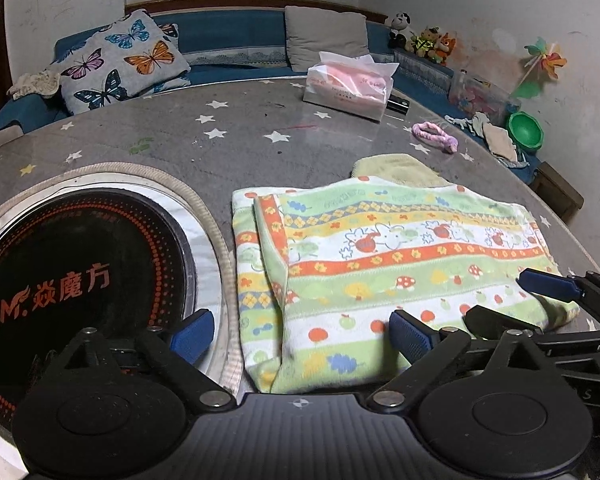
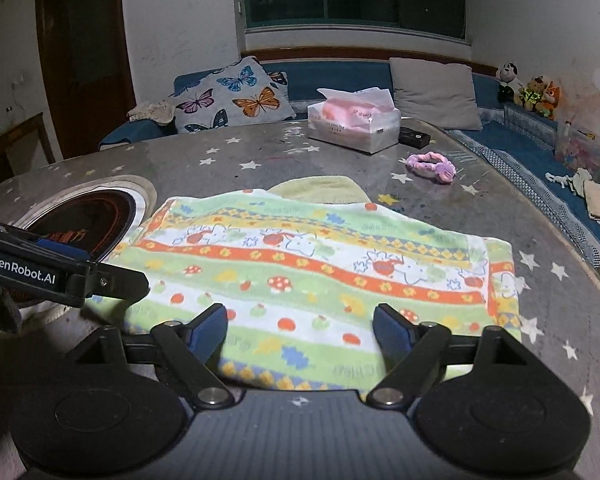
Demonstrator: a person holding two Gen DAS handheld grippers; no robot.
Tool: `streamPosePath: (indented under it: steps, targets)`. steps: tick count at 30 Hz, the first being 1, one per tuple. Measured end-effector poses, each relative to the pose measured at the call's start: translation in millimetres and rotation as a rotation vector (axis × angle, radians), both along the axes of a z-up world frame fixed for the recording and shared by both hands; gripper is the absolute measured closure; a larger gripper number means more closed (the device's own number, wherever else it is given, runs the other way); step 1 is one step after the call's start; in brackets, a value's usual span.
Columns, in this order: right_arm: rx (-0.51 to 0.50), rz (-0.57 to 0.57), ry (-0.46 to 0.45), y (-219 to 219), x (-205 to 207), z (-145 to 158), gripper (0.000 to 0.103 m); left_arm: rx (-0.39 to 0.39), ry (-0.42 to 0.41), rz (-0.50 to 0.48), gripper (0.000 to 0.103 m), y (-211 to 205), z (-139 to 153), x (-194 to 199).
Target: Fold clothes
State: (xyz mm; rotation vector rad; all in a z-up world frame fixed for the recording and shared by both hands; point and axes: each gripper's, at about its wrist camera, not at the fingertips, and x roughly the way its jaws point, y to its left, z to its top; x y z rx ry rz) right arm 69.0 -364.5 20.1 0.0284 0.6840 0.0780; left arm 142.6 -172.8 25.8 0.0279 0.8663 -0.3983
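Two grippers, the left gripper [image 1: 300, 330] and the right gripper [image 2: 300, 330], hover with fingers wide apart over the near edge of the folded towel [image 2: 308, 276]. Pinch both near corners together and lift evenly.

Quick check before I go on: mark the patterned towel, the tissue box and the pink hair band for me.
patterned towel [image 2: 300, 276]: right wrist view, orange flower stripe near its middle.
tissue box [image 2: 352, 128]: right wrist view, front side wall.
pink hair band [image 1: 434, 134]: left wrist view, middle of the twisted loop.
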Motion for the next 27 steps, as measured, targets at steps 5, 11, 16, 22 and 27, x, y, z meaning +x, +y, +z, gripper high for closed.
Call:
streamPosePath:
  steps: [5, 11, 16, 22, 27]
  targets:
    - [0.004, -0.028, -0.010, -0.4, -11.5, -0.5, 0.010, 0.006, -0.008, -0.010, 0.003, 1.8, -0.4, -9.7]
    - [0.009, -0.061, -0.020, 0.5, -25.3, -1.6, 0.004, 0.015, -0.017, -0.020, 0.000, 4.2, -1.2, -20.9]
    - [0.013, -0.092, -0.020, 0.7, -37.2, -3.3, 0.000, 0.020, -0.028, -0.018, 0.000, 10.5, -1.4, -29.1]
    - [0.031, -0.122, -0.013, 0.2, -47.1, -4.1, 0.000, 0.015, -0.038, -0.006, 0.000, 20.1, -0.4, -37.9]
    - [0.038, -0.130, -0.003, 3.7, -52.4, -7.1, 0.000, 0.008, -0.052, -0.012, 0.000, 26.9, -0.7, -46.5]
